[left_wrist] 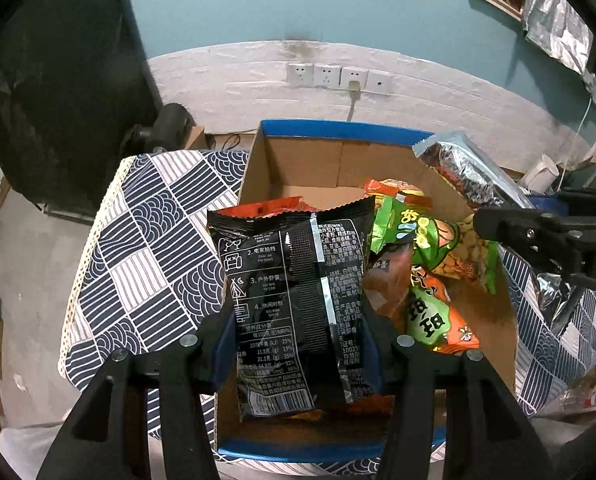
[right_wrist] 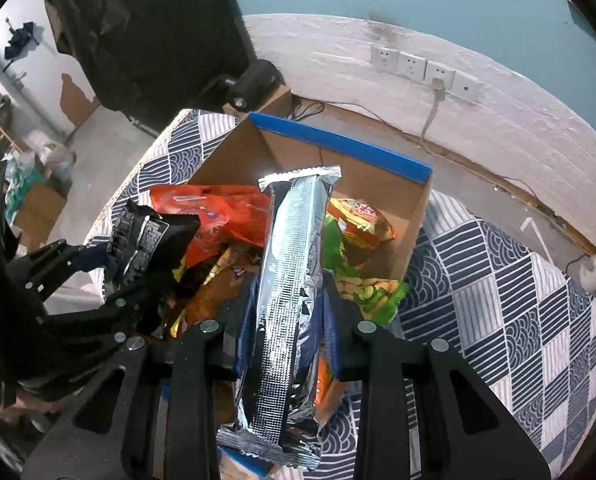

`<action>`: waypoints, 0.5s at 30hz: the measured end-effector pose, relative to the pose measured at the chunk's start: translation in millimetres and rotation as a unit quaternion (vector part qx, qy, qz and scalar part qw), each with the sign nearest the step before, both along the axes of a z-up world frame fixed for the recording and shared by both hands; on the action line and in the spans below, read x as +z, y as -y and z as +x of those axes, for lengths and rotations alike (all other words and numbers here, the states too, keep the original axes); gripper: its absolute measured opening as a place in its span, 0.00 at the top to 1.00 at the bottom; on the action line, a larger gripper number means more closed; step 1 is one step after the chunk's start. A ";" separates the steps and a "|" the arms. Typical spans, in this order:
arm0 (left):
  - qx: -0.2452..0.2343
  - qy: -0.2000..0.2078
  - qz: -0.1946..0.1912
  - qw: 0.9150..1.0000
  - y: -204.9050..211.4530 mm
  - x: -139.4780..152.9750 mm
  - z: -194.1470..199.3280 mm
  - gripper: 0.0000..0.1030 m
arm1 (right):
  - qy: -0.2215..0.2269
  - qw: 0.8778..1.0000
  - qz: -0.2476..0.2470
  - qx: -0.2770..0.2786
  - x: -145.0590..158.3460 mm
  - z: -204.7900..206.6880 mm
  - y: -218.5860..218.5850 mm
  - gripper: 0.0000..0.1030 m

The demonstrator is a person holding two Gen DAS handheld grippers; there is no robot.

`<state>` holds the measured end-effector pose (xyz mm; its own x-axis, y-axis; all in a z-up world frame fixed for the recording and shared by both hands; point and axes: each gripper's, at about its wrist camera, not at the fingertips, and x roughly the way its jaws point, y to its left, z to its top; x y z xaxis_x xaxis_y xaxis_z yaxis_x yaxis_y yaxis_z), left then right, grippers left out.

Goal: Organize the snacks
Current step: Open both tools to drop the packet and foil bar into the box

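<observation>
Both grippers hang over the blue-rimmed cardboard box [left_wrist: 337, 130] for drop-in: the left gripper [left_wrist: 298, 344], jaws part-open, clamps the black snack packet [left_wrist: 294, 300], while the right gripper [right_wrist: 288, 332], jaws nearly closed, pinches the silver foil packet [right_wrist: 286, 288].
</observation>
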<state>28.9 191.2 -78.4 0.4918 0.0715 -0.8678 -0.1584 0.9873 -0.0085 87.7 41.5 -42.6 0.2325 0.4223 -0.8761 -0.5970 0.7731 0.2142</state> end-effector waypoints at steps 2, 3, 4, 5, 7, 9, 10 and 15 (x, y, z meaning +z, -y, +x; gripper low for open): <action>0.009 0.001 -0.001 1.000 -1.1 0.2 -0.1 0.42 | -0.004 1.000 0.005 -0.009 -0.5 2.1 2.7 0.63; 0.013 0.003 -0.001 1.000 -1.7 0.2 -0.3 0.39 | -0.003 1.000 0.005 -0.011 0.2 2.2 2.9 0.59; 0.016 0.005 -0.001 1.000 -2.2 0.4 -0.7 0.36 | -0.002 1.000 0.006 -0.013 1.0 2.2 4.4 0.57; 0.016 0.007 -0.002 1.000 -2.3 0.7 -1.3 0.35 | -0.001 1.000 0.006 -0.013 2.3 1.8 6.8 0.56; 0.016 0.005 -0.001 1.000 -2.8 1.3 -2.2 0.35 | 0.003 1.000 0.006 -0.017 5.4 0.4 12.4 0.56; 0.017 0.007 -0.001 1.000 -2.3 4.1 -4.6 0.35 | 0.006 1.000 0.007 -0.021 8.7 -1.3 18.9 0.56; 0.017 0.010 -0.001 1.000 -1.8 6.6 -7.0 0.33 | 0.008 1.000 0.010 -0.024 11.6 -3.0 24.6 0.55; 0.016 0.026 0.002 1.000 2.7 19.8 -16.4 0.27 | 0.029 0.999 0.008 -0.035 23.7 -9.9 47.0 0.47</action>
<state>12.5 188.5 -58.6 0.5343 0.0912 -0.8404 -0.1885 0.9820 -0.0133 77.9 -5.4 -19.0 0.3122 0.4165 -0.8539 -0.5533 0.8104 0.1930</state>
